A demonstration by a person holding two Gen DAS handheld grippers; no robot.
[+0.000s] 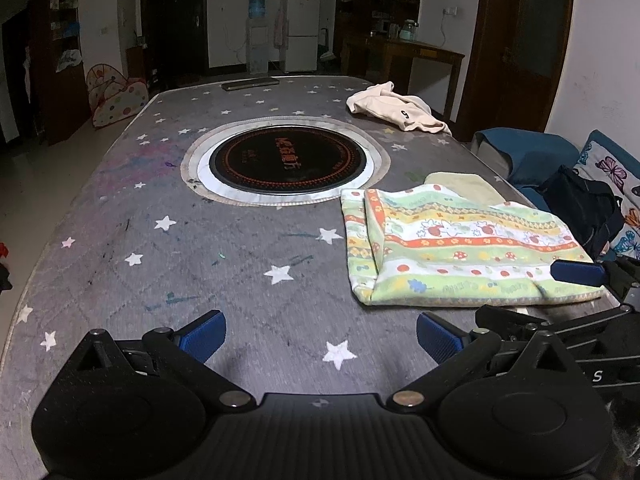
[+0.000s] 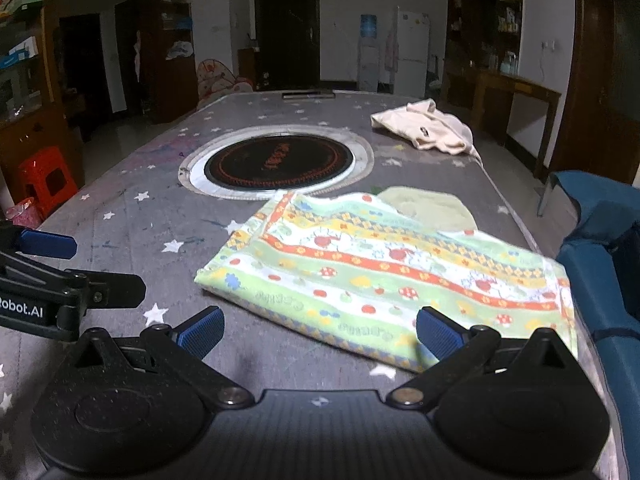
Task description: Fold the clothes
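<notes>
Dim room around me: dark wooden shelving along the walls, a white refrigerator (image 1: 303, 28) at the top centre of the left wrist view, a water dispenser with a blue bottle (image 1: 257, 34) just beside it. Below them stretches the grey star-printed desk (image 1: 168, 264), with a round black induction cooktop in a silver ring (image 1: 287, 159) sunk into its middle.

My task piece, the green, orange and white striped cartoon-print garment (image 2: 384, 276), lies folded and flat on the desk at the lower right of centre in the right wrist view, its far edge near the cooktop ring. A pale yellow-green cloth (image 2: 430, 206) peeks out from behind it. A crumpled cream garment (image 1: 394, 110) sits well apart at the upper right of the left wrist frame, near the desk's far edge.

My left gripper (image 1: 321, 338) hovers over bare desk at the bottom of its view, jaws spread wide, holding nothing. My right gripper (image 2: 320, 332) likewise has its jaws wide apart and empty, the right blue pad (image 2: 438, 336) over the striped garment's near edge; whether it touches I cannot tell.
</notes>
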